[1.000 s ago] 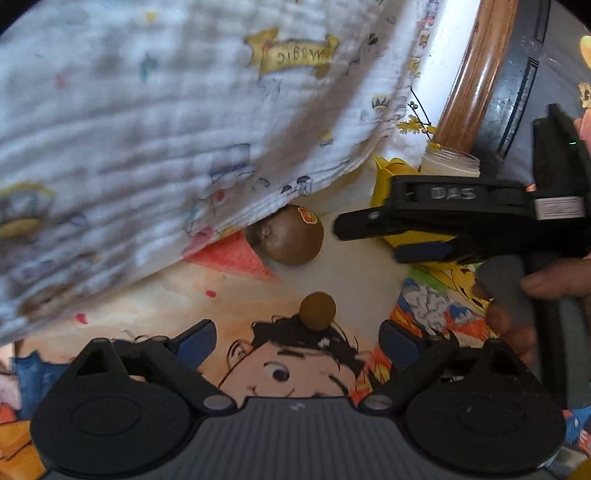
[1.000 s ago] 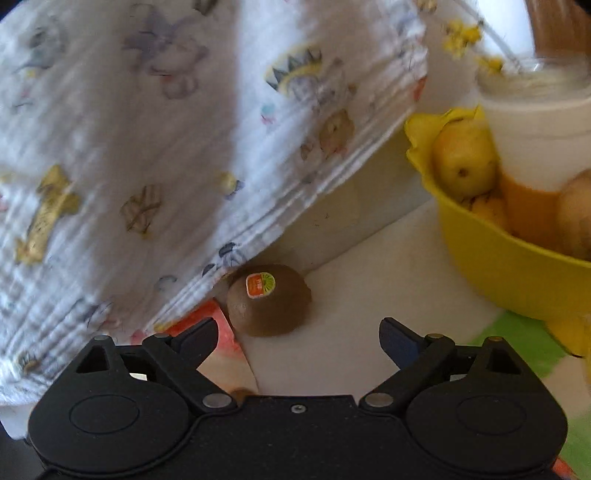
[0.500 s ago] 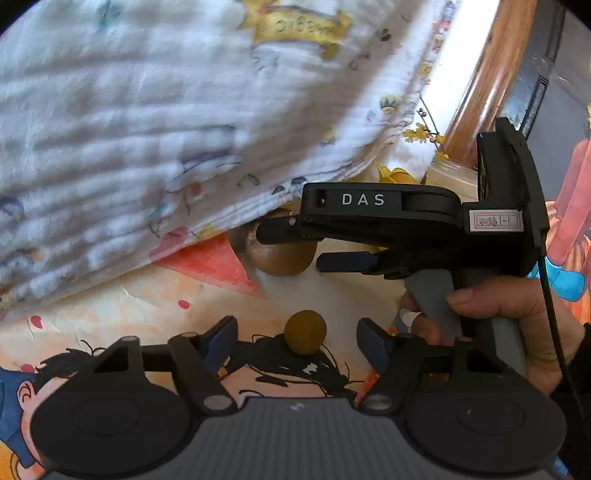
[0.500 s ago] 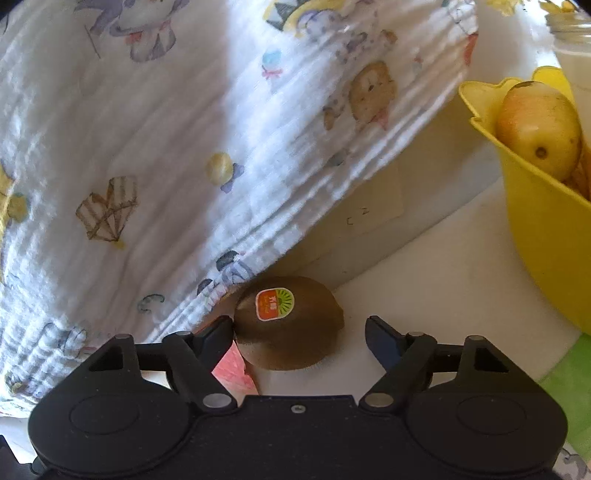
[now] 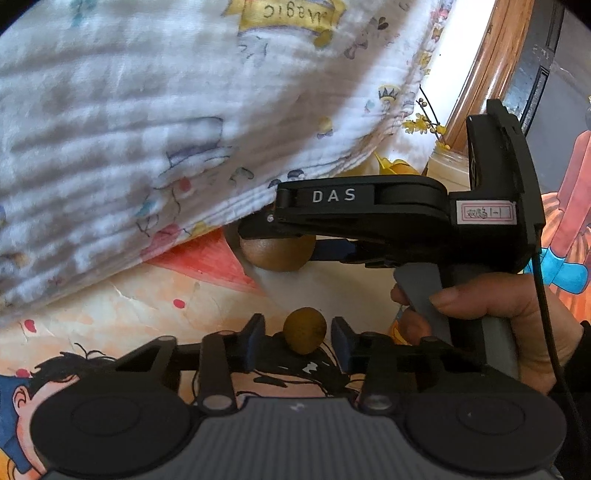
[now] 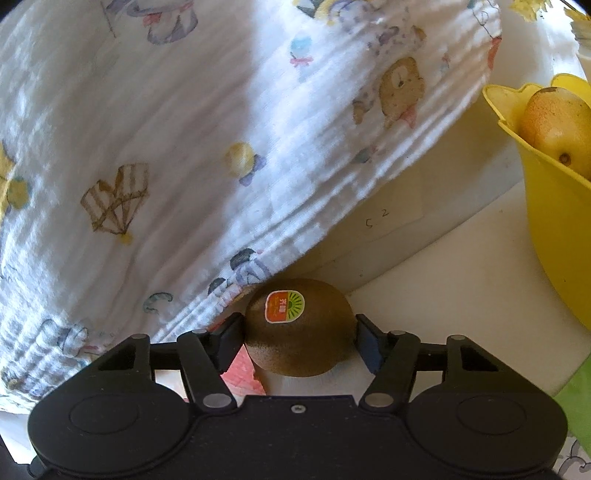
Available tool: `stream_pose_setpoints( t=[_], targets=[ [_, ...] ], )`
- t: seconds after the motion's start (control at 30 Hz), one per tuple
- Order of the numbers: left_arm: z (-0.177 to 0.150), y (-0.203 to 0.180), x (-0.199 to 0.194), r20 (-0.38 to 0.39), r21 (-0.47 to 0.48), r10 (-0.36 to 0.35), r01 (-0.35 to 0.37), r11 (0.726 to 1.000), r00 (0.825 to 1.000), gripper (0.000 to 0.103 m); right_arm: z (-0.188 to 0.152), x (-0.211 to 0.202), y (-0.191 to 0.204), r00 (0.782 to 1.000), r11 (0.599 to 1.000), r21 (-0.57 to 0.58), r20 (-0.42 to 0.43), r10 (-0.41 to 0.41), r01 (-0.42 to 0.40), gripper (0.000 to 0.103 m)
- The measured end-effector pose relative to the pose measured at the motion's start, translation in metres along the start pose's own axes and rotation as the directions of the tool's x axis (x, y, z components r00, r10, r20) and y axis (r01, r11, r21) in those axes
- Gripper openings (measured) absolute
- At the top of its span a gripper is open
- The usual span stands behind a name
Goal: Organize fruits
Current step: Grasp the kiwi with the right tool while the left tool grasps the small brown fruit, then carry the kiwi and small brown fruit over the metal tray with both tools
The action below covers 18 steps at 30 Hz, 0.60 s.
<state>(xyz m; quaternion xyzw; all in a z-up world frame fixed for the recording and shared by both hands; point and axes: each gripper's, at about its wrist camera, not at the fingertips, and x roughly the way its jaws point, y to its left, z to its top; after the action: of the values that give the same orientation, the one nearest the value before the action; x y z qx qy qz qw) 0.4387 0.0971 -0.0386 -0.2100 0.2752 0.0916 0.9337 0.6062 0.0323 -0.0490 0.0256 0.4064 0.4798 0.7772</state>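
cloth: white printed muslin cloth (image 6: 207,155) hangs over the kiwi; lift clear of its edge.
bowl: yellow plastic fruit bowl (image 6: 554,236) right of kiwi, likely drop spot.
right gripper (image 6: 299,338): pads clamped on brown stickered kiwi (image 6: 299,328); squeeze gently.
left gripper (image 5: 297,339): narrowly parted around small brown round fruit (image 5: 304,330), beside kiwi, not gripping.

"DAS" on right gripper (image 5: 291,236), "Magic" upside down on cloth (image 5: 284,14), "52" on paper label (image 6: 376,218)

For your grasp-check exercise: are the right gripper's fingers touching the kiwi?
Touching. The right wrist view shows both fingers pressed against the kiwi's sides, no gap.
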Motion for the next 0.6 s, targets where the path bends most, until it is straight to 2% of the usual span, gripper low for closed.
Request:
stream_pose_setpoints(
  t=[0.13,0.37,0.6],
  targets=[
    [0.0,0.002,0.001,-0.012,-0.008,-0.028,0.028,1.0,1.0,0.029,-0.003,0.006,0.004,1.0,1.0,0.005,0.009,0.004,-0.004,0.065],
    [-0.001,0.004,-0.002,-0.011,-0.018,-0.041,0.041,0.999,0.999,0.028,-0.006,0.019,0.008,1.0,1.0,0.029,0.017,0.003,-0.003,0.065],
    [-0.002,0.004,-0.004,-0.009,-0.026,-0.042,0.042,0.999,0.999,0.028,-0.011,0.01,0.002,1.0,0.999,0.047,0.027,0.001,-0.002,0.063]
  ],
)
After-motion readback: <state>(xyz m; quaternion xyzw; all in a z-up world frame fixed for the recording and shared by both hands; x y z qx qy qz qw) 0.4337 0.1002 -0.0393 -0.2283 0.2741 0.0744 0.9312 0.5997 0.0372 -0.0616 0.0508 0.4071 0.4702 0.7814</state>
